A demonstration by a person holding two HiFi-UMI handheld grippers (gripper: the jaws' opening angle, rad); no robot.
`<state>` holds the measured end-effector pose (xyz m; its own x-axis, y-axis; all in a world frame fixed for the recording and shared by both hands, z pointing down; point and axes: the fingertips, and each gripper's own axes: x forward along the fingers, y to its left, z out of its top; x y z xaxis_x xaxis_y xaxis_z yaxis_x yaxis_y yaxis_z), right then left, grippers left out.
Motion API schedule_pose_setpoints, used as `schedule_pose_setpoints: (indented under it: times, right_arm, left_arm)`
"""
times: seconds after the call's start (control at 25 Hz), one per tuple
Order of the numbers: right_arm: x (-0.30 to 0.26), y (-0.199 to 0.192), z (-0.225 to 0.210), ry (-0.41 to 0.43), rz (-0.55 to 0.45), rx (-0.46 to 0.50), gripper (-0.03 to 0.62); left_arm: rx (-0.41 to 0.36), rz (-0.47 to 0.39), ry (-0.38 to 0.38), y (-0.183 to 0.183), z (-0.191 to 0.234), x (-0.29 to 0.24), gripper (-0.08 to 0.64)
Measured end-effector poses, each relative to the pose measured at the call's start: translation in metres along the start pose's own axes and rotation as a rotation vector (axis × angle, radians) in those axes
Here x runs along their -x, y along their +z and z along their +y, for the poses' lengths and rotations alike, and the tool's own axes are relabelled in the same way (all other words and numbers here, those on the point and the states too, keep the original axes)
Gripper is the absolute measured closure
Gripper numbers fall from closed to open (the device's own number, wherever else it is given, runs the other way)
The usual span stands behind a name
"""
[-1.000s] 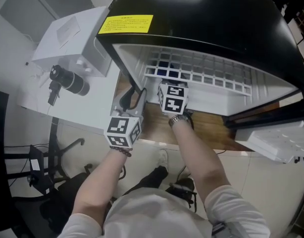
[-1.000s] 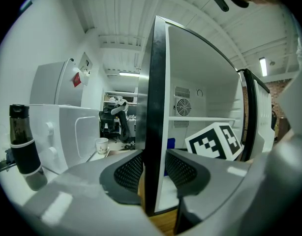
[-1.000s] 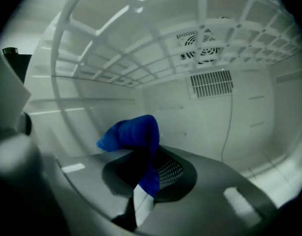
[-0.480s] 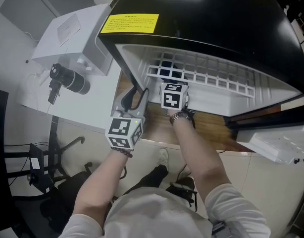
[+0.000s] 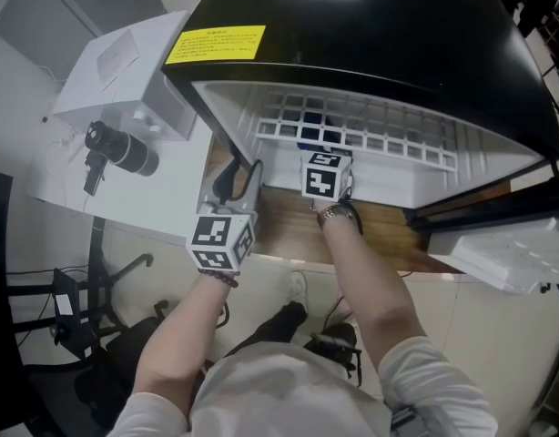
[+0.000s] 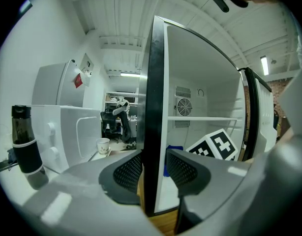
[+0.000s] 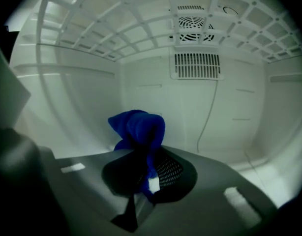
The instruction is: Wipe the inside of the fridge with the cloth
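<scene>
Blue cloth [image 7: 137, 129], bunched upright, pinched by right gripper [image 7: 148, 173]

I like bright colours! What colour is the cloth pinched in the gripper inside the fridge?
Deep blue. The cloth shows best in the right gripper view.

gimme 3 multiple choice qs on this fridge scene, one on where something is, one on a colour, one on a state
1. The blue cloth is: A inside the fridge B on the floor C on a chair
2. The sticker on the fridge top is: A red B green C yellow
3. The right gripper is: A open and empty B shut on the cloth C holding a bottle
Answers: A, white inner walls surround it; C, plainly yellow on black; B, its jaws pinch the cloth.
</scene>
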<state>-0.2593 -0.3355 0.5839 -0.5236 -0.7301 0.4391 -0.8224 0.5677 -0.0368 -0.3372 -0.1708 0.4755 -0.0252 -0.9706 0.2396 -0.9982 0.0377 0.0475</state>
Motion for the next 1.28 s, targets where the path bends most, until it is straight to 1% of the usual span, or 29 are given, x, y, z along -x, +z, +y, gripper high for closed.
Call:
schedule_pose_setpoints:
  times: [0.64, 1.12, 1.28]
  right_arm:
    - [0.020, -0.012, -0.073, -0.109, 0.018, -0.016, 0.557]
    - [0.039, -0.022, -0.136, -0.220, 0.036, -0.040, 0.557]
    - [0.046, -0.027, -0.157, -0.271, 0.050, -0.038, 0.557]
  left_arm:
    - [0.003, 0.004, 0.035, -0.001, 0.001, 0.000, 0.413]
    - [0.005, 0.006, 0.045, -0.001, 0.001, -0.001, 0.413]
    - [0.006, 0.006, 0.046, -0.001, 0.001, -0.001, 0.413]
